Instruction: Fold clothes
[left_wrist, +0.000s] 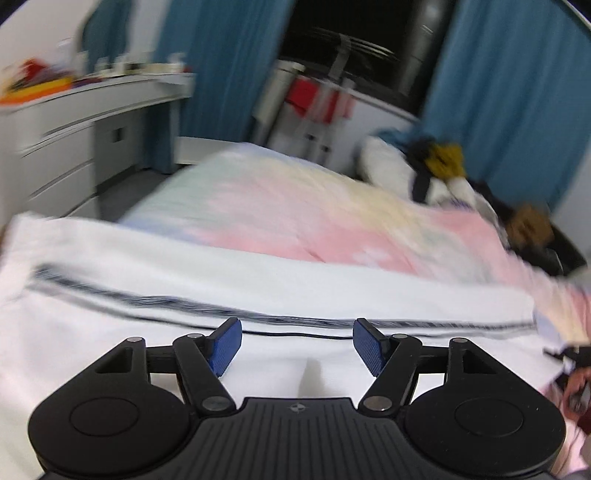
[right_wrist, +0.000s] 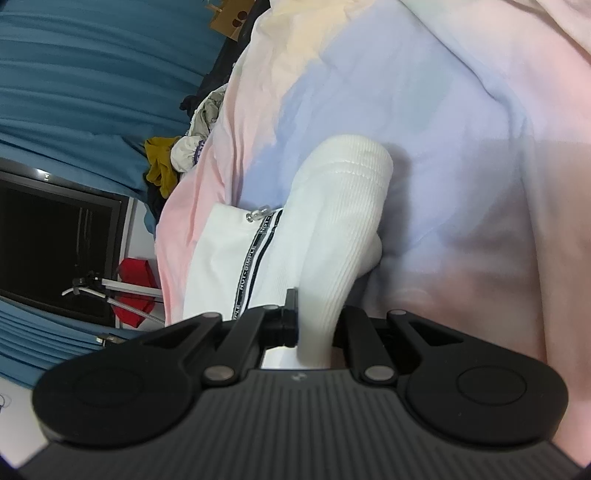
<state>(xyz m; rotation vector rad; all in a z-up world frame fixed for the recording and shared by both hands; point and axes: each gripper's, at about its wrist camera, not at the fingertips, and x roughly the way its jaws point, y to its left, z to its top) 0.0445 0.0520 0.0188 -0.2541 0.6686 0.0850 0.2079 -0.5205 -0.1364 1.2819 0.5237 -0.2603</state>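
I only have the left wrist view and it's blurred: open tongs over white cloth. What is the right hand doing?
Observer: The right tongs are shut on the ribbed white cuff of the white garment.
Operator: Is that my striped garment?
Observer: Probably; beside the cuff runs a black-and-white lettered tape, with a metal zipper pull at its end.
Operator: What lies under it?
Observer: A pastel bedspread, pink and lilac there.
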